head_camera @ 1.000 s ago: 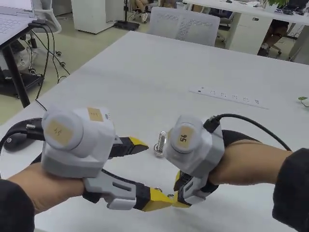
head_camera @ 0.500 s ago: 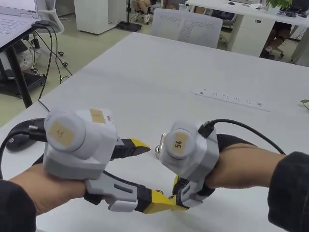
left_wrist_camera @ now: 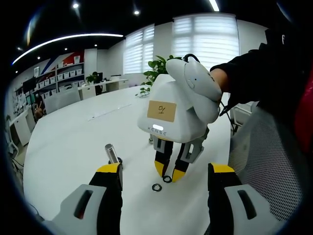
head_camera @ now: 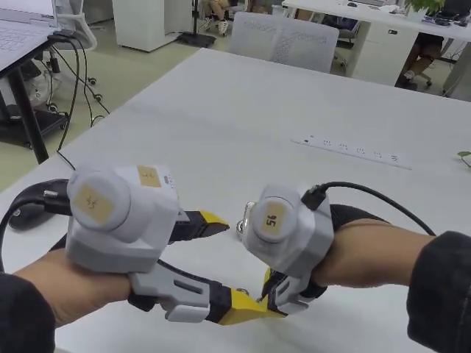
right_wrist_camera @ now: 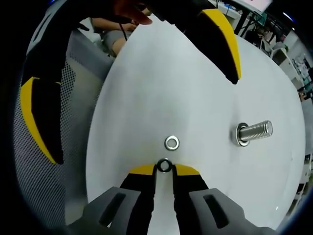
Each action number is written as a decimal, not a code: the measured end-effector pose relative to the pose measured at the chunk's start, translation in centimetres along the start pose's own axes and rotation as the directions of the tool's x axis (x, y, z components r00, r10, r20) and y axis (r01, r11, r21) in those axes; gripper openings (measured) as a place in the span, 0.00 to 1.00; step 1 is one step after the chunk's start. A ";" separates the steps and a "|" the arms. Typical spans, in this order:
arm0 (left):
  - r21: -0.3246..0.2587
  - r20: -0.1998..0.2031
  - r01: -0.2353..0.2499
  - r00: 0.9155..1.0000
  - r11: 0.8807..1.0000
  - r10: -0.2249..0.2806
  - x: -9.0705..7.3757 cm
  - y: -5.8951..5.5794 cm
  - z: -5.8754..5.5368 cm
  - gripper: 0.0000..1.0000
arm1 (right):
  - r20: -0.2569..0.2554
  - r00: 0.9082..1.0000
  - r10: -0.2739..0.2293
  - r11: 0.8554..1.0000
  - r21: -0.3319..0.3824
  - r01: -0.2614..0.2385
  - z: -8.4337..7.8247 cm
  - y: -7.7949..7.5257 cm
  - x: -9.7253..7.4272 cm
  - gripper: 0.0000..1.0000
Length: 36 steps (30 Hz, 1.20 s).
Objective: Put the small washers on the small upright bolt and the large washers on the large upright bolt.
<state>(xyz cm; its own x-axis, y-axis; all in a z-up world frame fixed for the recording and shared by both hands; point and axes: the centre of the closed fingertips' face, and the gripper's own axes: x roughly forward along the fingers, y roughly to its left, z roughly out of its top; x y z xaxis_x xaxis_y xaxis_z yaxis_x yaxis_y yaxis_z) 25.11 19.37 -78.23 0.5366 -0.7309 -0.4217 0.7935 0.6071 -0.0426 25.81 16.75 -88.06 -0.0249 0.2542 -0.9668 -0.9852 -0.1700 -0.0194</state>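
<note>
In the head view the right gripper (head_camera: 269,294) hides most of the bolt (head_camera: 241,225) — a sliver shows at its 9 o'clock. The washer (right_wrist_camera: 164,165) between its jaws: size unclear.

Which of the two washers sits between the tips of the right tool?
The darker washer, pinched between the yellow tips of the right tool. The brighter washer lies free, just beyond those tips.

Long white table (head_camera: 221,110); grey mesh office chair (head_camera: 283,38) at far end; blinded windows (left_wrist_camera: 210,34); ceiling strip light (left_wrist_camera: 68,38).
</note>
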 end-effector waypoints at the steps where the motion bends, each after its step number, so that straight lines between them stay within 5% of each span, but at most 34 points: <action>1: 0.000 0.000 0.000 1.000 1.000 0.000 0.0 0.0 0.0 0.70 | 0.000 1.000 0.001 1.000 0.003 -0.001 0.0 0.0 0.0 0.14; 14: 0.000 -0.003 -0.001 1.000 1.000 0.001 0.1 0.1 0.0 0.70 | 0.025 1.000 0.010 0.998 0.057 -0.011 -0.4 -0.2 -0.4 0.13; 36: 0.001 -0.010 0.005 1.000 1.000 -0.005 0.3 0.0 -0.2 0.70 | 0.022 0.998 -0.056 0.982 0.184 0.051 -5.7 -2.2 -4.5 0.13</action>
<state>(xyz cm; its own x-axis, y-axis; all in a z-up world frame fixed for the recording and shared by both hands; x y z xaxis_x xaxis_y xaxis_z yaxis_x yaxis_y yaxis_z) 25.18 19.21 -78.49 0.5299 -0.7307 -0.4305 0.7963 0.6034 -0.0440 29.07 10.56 -85.16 0.0263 0.2837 -0.9585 -0.9996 0.0213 -0.0211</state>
